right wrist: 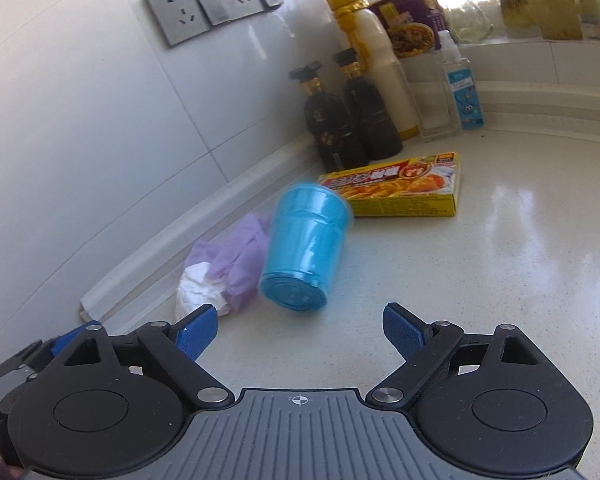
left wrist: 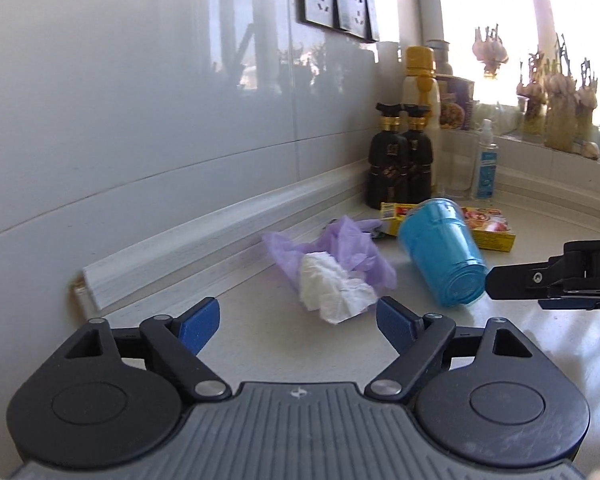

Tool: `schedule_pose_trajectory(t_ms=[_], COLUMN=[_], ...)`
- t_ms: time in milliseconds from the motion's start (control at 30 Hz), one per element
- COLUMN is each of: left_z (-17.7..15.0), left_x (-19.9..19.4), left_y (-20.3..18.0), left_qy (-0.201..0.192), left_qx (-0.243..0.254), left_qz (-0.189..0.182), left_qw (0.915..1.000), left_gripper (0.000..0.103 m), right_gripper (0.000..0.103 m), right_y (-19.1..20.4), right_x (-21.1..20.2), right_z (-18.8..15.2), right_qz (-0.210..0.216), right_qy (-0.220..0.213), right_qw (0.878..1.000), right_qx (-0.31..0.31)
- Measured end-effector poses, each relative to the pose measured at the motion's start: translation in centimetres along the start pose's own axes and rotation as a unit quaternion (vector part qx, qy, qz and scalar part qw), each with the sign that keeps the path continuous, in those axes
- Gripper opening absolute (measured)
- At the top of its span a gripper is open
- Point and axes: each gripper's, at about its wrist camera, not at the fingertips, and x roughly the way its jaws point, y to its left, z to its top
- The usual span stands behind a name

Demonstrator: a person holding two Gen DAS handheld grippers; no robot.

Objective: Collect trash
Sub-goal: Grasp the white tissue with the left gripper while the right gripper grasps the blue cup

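Note:
A crumpled white tissue (left wrist: 334, 286) lies on the counter against a crumpled purple glove (left wrist: 340, 246). A blue plastic cup (left wrist: 442, 254) lies tipped on its side to their right, base toward me. My left gripper (left wrist: 298, 322) is open and empty, just short of the tissue. My right gripper (right wrist: 300, 326) is open and empty, just short of the cup (right wrist: 304, 250); the tissue (right wrist: 196, 286) and glove (right wrist: 236, 258) lie to the cup's left. The right gripper also shows at the right edge of the left wrist view (left wrist: 556, 280).
A yellow curry box (right wrist: 404, 186) lies flat behind the cup. Two dark bottles (right wrist: 348, 116), a white bottle with a yellow cap (right wrist: 374, 60), a small clear spray bottle (right wrist: 462, 88) and a noodle cup (right wrist: 410, 26) stand in the corner. The tiled wall (left wrist: 140, 100) with sockets is on the left.

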Motion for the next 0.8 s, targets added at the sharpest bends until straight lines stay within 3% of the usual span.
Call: schedule_pose_trajectory(t_ms=[167,233,567,733,800], left_z=[0.4,0.4,0.2,0.2,0.3], left_x=[1.3,1.7,2.4,2.7,2.6], left_y=[-1.1,-1.3,-0.3,-0.2,-0.2], left_qy=[0.006,0.011,0.038,0.051,0.052], left_qx=[0.003,0.002,-0.046,-0.060,-0.064], left_qz=[-0.030,-0.037,-0.035,-0.034,-0.034], left_qw=[0.9995,0.9992,0.9976,0.9963,0.9960], left_gripper=[0.070,0.060,0.034,0.016,0.011], right_gripper=[0.091,0.091,0.088,0.081,0.068], right_y=[-0.7,-0.5,1.0,0.1,-0.1], right_x=[0.0,0.0,3.3,4.2,4.4], right_z=[0.2,0.3,1.5,1.9,2.1], right_qz=[-0.005,0.004,-0.015,-0.014,-0.012], right_qy=[-0.005,-0.001,0.033,0.030,0.032], right_qw=[1.000,1.000,0.999,0.999,0.999], right_qx=[0.019,0.021,0.000,0.022,0.026])
